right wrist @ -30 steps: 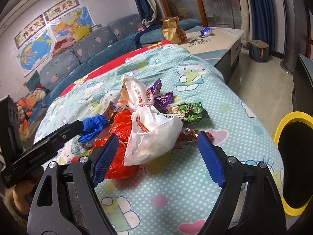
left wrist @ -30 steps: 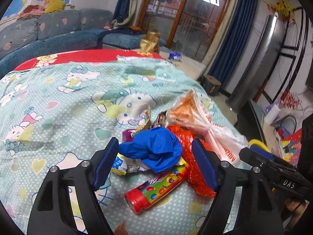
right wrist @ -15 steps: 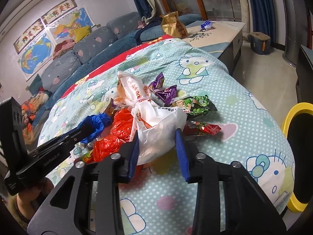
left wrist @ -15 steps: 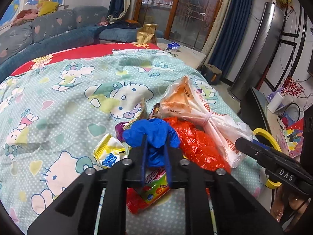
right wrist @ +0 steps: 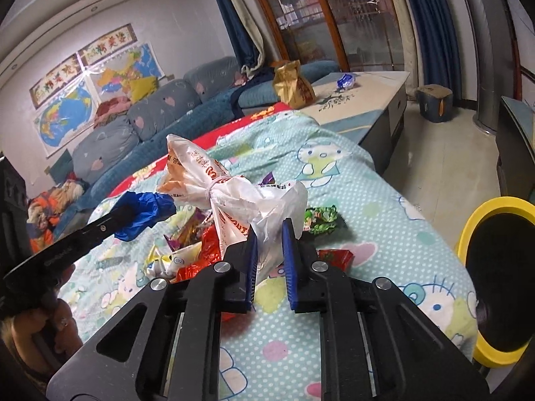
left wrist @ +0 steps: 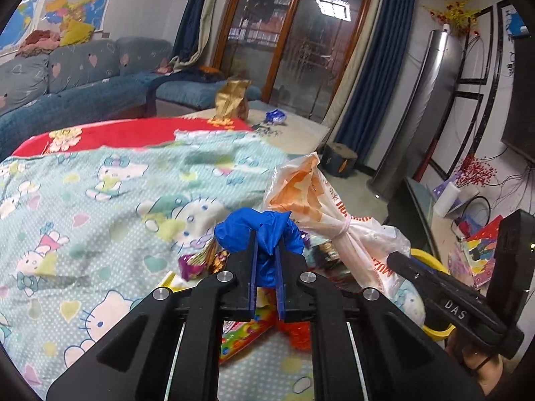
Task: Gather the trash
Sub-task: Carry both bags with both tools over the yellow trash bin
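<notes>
The right tool (right wrist: 269, 239) is clenched on a knotted white-and-orange plastic bag (right wrist: 234, 197), its jaws having just closed on it; the left tool (left wrist: 265, 245) pinches a crumpled blue plastic scrap (left wrist: 259, 234). Both hang above the cartoon-print bedcover (left wrist: 100, 207). Risk: thin film slipping free short of the yellow-rimmed bin (right wrist: 501, 267). Wrappers remain; sofa behind.

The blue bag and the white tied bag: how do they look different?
The blue bag is small, plain and crumpled; the white tied bag is bigger, printed with red lettering and cinched by a band. The left tongs pinch the blue one, the right tongs the white one. Both are thin plastic, held above the bedspread.
</notes>
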`<act>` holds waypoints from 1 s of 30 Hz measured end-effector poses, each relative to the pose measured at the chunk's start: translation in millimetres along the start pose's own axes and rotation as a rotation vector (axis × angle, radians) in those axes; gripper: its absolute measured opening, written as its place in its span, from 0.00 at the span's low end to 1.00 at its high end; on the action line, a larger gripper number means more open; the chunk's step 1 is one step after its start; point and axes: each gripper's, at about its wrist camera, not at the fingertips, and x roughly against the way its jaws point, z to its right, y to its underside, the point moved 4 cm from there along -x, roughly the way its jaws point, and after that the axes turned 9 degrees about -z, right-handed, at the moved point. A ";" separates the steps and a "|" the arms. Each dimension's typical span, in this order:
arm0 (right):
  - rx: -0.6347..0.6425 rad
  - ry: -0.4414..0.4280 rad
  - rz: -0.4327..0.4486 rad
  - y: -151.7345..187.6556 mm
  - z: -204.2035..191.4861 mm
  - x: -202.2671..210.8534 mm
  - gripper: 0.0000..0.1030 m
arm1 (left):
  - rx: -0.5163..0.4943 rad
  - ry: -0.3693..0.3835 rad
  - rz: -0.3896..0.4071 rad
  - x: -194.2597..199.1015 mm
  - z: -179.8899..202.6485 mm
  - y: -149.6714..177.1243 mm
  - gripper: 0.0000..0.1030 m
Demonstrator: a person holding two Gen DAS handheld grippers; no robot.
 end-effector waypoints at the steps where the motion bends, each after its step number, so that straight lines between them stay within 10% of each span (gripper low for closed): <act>1: -0.001 0.000 0.003 -0.6 0.5 1.3 0.09 | -0.003 0.003 0.006 2.0 1.8 -0.9 0.08; 30: -0.131 0.092 0.162 -4.3 66.6 70.6 0.08 | -0.109 0.151 0.054 21.8 72.2 -6.5 0.07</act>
